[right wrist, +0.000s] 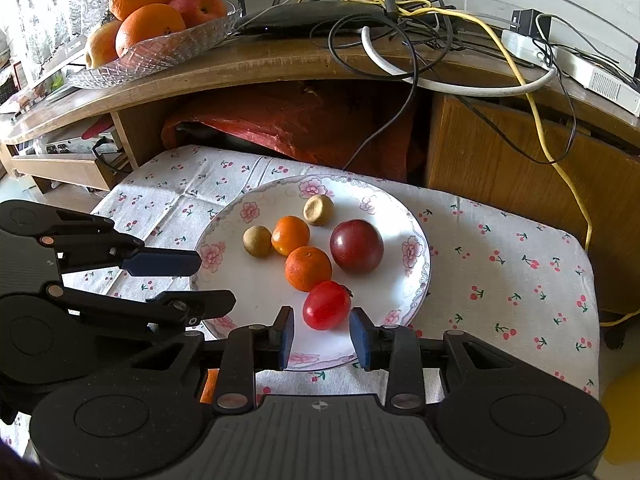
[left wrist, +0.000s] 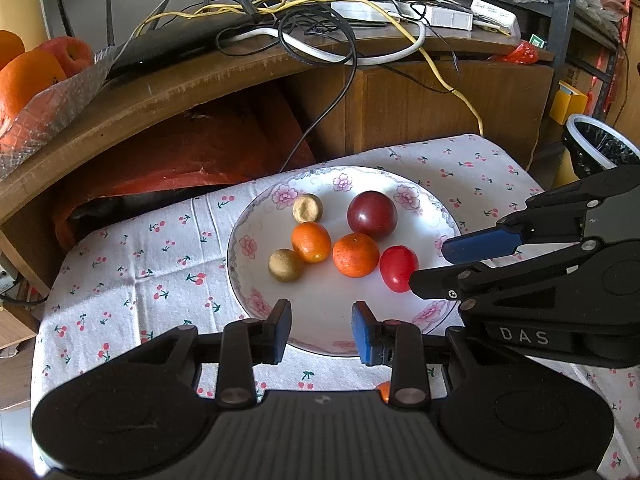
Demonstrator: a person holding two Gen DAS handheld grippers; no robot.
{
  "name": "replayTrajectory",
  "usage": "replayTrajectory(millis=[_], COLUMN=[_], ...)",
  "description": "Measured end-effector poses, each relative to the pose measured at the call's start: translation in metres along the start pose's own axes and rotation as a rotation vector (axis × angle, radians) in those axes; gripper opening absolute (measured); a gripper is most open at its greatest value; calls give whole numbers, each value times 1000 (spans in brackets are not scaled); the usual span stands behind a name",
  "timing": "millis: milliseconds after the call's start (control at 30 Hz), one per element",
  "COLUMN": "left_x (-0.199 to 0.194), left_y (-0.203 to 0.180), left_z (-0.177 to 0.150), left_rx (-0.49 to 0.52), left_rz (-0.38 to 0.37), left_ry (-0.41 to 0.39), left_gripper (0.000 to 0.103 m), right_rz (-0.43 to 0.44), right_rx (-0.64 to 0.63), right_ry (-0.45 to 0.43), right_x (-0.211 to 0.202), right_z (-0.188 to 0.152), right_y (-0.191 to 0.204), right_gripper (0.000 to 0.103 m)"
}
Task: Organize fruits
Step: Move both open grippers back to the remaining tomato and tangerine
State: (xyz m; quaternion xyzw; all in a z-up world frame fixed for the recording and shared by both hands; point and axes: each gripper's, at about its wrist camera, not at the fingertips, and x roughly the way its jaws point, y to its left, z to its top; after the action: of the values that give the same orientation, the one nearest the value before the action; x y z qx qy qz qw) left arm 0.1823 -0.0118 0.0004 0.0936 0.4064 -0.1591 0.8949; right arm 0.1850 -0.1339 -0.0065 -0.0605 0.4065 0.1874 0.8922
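A white flowered plate (left wrist: 320, 304) (right wrist: 380, 308) sits on a cherry-print cloth. It holds a dark red plum (left wrist: 372, 214) (right wrist: 356, 246), two small oranges (left wrist: 311, 242) (right wrist: 308, 269), a red tomato (left wrist: 398, 269) (right wrist: 327, 305) and two tan longans (left wrist: 285, 265) (right wrist: 318, 210). My left gripper (left wrist: 322, 332) (right wrist: 216, 280) is open and empty over the plate's near-left rim. My right gripper (right wrist: 322, 336) (left wrist: 428, 266) is open, and the tomato lies just ahead of its fingers, touching neither. A small orange piece (left wrist: 383, 391) peeks out on the cloth under the grippers.
Behind the cloth stands a wooden desk (right wrist: 280, 64) carrying a glass dish of big oranges and an apple (right wrist: 160, 28), a router and tangled cables (left wrist: 320, 32). A red bag (right wrist: 300, 128) lies under the desk. A black-lined bin (left wrist: 596, 144) stands at the right.
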Motion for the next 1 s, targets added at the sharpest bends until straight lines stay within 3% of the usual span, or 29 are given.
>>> replayTrajectory(millis=[1000], left_x=[-29], left_y=[-11], left_z=[-14], left_rx=[55], left_rz=[-65], left_ry=[17], left_gripper=[41], right_rz=[20], right_rx=[-50], right_ry=[24], right_x=[-23], right_z=[-10], right_y=[16], right_gripper=[29])
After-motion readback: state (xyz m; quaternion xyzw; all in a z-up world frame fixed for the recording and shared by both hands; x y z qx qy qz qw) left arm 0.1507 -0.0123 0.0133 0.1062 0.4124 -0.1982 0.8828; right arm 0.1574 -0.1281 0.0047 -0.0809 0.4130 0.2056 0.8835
